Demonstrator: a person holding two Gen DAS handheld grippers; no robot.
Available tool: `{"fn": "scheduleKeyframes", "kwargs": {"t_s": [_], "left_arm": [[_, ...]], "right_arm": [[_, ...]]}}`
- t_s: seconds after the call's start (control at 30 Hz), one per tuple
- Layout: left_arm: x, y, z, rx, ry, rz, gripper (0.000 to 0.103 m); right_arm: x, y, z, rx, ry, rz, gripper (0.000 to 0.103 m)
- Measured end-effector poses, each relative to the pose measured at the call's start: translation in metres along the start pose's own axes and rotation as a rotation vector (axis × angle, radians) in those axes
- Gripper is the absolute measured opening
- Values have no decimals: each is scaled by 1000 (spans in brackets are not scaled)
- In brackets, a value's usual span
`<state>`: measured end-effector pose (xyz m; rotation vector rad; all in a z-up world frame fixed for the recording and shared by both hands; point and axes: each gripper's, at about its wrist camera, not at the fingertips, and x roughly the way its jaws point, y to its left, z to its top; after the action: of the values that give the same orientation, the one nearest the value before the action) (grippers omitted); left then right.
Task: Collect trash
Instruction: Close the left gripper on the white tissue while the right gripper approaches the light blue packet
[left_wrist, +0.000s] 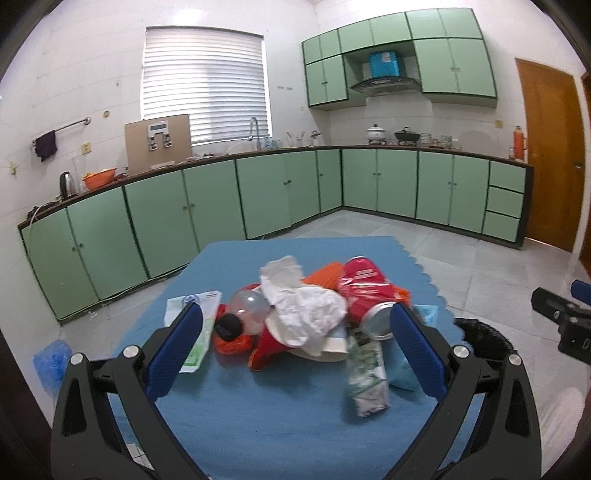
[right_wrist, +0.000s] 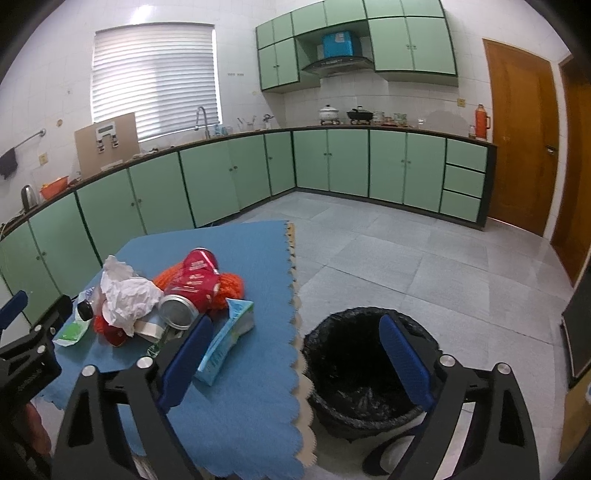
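A heap of trash lies on the blue mat (left_wrist: 258, 424): crumpled white tissue (left_wrist: 303, 295), a red tube can (left_wrist: 364, 284) with a silver end, orange netting (left_wrist: 325, 275), a clear bottle (left_wrist: 247, 304) with a black cap, a green-white wrapper (left_wrist: 199, 332) and a green printed carton (left_wrist: 365, 373). My left gripper (left_wrist: 295, 314) is open, its blue fingers either side of the heap and short of it. My right gripper (right_wrist: 295, 325) is open and empty, spanning the mat's scalloped edge and the black-lined bin (right_wrist: 365, 362). A light blue box (right_wrist: 229, 336) lies by its left finger.
The bin (left_wrist: 484, 339) stands on the tiled floor right of the mat. Green cabinets (left_wrist: 221, 206) run along the far walls under a worktop with pots and a kettle. A wooden door (right_wrist: 517, 140) is at the right. A blue plastic bag (left_wrist: 51, 358) lies on the floor at left.
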<state>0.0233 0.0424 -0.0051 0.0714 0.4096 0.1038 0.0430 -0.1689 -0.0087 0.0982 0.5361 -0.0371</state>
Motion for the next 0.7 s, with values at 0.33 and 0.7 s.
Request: {"fn": "scheduleKeyframes", "kwargs": {"t_s": [0.33, 0.7], "left_arm": [[46, 17, -8, 1, 51, 19, 88], [99, 9, -19, 23, 115, -26, 79]], "right_arm": [[41, 33, 8, -57, 15, 66, 77], [85, 49, 15, -63, 54, 98, 60]]}}
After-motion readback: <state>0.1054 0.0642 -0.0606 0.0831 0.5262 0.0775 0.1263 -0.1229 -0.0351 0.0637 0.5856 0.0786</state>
